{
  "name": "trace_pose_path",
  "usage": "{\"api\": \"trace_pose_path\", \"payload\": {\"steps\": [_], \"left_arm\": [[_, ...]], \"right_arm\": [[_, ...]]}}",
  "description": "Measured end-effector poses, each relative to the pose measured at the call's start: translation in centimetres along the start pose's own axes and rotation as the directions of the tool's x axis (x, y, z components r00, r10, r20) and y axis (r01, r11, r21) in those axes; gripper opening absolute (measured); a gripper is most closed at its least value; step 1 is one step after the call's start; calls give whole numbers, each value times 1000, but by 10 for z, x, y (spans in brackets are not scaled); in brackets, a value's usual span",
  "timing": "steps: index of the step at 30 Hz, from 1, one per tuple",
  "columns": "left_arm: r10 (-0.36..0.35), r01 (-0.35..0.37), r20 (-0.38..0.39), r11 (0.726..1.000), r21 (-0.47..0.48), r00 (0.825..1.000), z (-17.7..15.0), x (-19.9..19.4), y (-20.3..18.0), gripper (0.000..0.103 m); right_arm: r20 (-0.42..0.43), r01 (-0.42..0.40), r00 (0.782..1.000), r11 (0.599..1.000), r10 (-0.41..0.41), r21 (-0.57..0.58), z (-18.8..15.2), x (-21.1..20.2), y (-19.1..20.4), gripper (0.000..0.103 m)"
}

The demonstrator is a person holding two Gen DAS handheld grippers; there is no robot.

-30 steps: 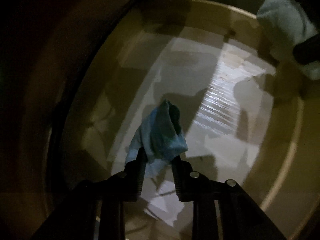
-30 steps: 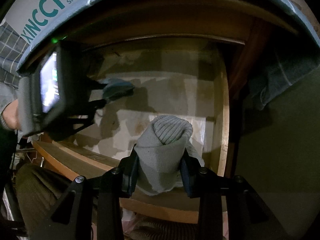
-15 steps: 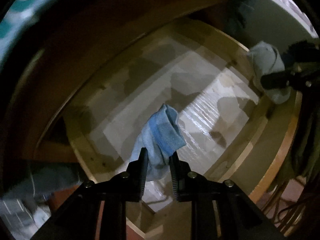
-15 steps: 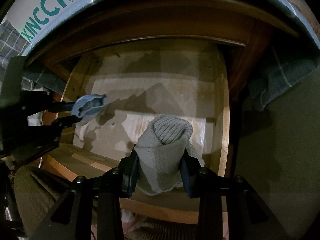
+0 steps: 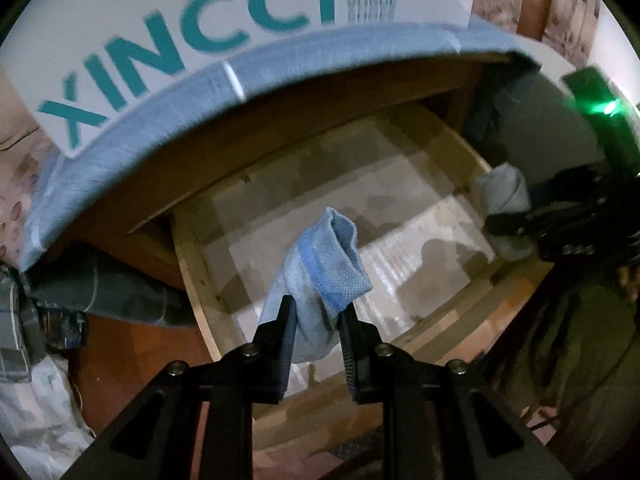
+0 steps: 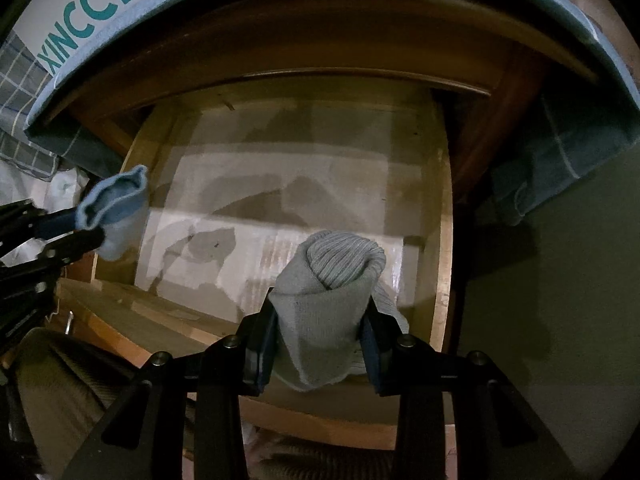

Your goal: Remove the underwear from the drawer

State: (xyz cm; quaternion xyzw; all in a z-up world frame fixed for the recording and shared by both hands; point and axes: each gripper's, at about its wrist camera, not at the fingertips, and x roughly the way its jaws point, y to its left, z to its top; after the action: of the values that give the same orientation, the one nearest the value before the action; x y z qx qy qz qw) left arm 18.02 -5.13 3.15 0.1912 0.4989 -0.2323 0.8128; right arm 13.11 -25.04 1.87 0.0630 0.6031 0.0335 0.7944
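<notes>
Two pieces: both are hanging above the open drawer, each pinched in its own gripper.
Blue piece: light blue, folded, with a darker mesh band; it is drooping between the left gripper's fingers, over the drawer's pale floor.
Left gripper: jaws are sitting nearly together, clamped on the blue piece.
Grey piece: ribbed grey roll, standing up out of the right gripper, near the drawer's right wall.
Right gripper: jaws are gripping the grey piece on both sides.
Drawer: pulled out, wooden walls, lined floor showing only shadows.
Shoebox: white, lettered XINCCI, sitting on a blue cloth on the cabinet top above the drawer.
Cloth: draping over both cabinet sides.
</notes>
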Motion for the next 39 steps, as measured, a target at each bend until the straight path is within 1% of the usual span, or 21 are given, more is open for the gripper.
{"api": "trace_pose_path", "payload": {"steps": [7,12,15,17,22,25,27,33,35,37,39], "left_arm": [[-15,21,62,996,-90,998,2,-37,4,21],[-5,17,100,992,-122,995,6,-63,8,21],[-21,41,125,987,-156,992,7,-80,13,21],[-14,39,147,985,-170,989,9,-94,15,21],[9,32,220,983,-181,975,20,-141,20,20],[14,38,253,979,-198,967,26,-163,24,20],[5,54,274,976,-210,962,31,-180,29,20],[34,44,330,973,-225,943,56,-221,40,20],[61,21,352,974,-225,934,67,-233,43,20],[78,3,371,977,-213,925,81,-241,44,17],[95,-17,378,979,-203,921,94,-245,45,14]], "right_arm": [[-6,10,1000,1000,-10,-4,0,2,2,34],[-8,16,1000,1000,-16,-11,0,3,4,33],[-9,17,1000,1000,-17,-12,0,4,4,34],[-11,14,1000,1000,-14,-11,-1,3,2,34],[-11,16,1000,1000,-16,-14,-1,3,1,34],[-9,20,1000,1000,-20,-16,-1,3,1,34],[-9,22,1000,1000,-22,-16,-1,3,1,34],[-9,28,1000,999,-28,-19,-2,3,3,34],[-7,33,999,999,-33,-21,-2,3,3,34],[-8,33,999,999,-34,-20,-2,3,3,34],[-7,33,999,999,-33,-20,-2,3,3,34]]}}
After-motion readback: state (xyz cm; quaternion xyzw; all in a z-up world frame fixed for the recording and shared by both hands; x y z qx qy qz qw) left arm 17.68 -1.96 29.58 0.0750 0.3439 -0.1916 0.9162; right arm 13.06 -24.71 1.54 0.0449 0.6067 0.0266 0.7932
